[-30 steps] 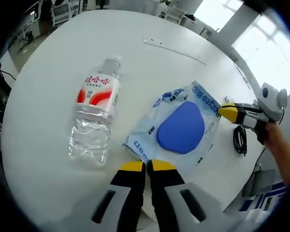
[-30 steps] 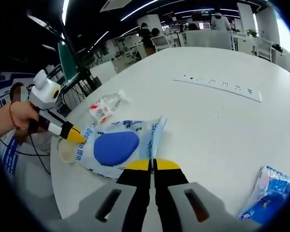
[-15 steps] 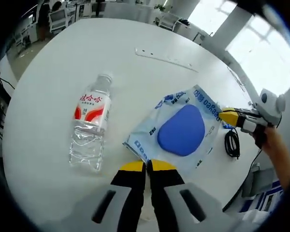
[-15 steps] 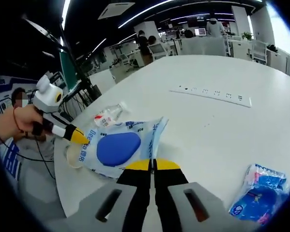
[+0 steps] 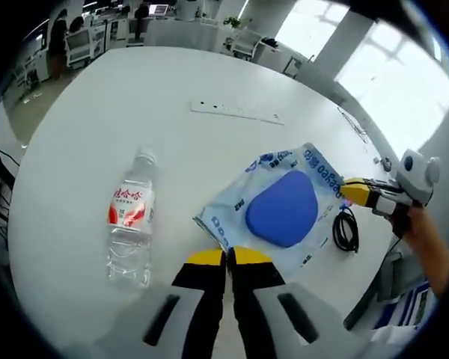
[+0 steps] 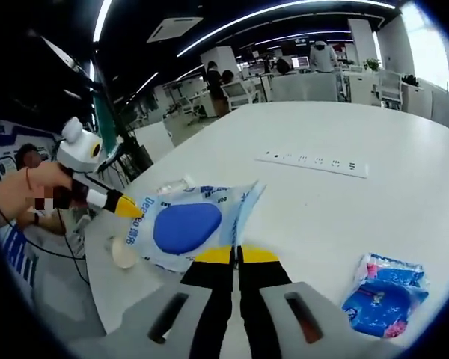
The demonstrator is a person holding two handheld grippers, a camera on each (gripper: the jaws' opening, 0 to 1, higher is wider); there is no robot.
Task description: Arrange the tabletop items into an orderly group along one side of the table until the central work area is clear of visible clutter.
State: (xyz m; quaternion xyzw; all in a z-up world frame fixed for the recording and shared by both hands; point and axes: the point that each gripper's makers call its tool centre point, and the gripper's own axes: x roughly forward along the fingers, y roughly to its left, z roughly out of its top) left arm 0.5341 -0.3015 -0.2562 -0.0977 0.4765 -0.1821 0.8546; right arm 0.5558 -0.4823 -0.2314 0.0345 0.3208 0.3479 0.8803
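A clear plastic pack with blue print and a blue oval pad (image 5: 283, 208) hangs above the white table (image 5: 75, 127), held at two opposite edges. My left gripper (image 5: 226, 256) is shut on its near edge. My right gripper (image 5: 352, 191) comes in from the right, shut on the far edge. In the right gripper view the same pack (image 6: 183, 226) stretches between my right gripper (image 6: 236, 254) and my left gripper (image 6: 126, 208). A water bottle (image 5: 131, 224) with a red label lies on its side to the left of the pack, its cap (image 6: 172, 185) peeking out behind the pack.
A white power strip (image 5: 236, 112) lies flat farther across the table (image 6: 314, 162). A coiled black cable (image 5: 346, 230) rests near the table edge. A small blue packet (image 6: 385, 295) lies at the right. A pale round object (image 6: 123, 253) sits under the pack's left end.
Both grippers have risen with the pack still held between them, so the table and bottle look smaller and farther. The blue packet has come further into the right gripper view.
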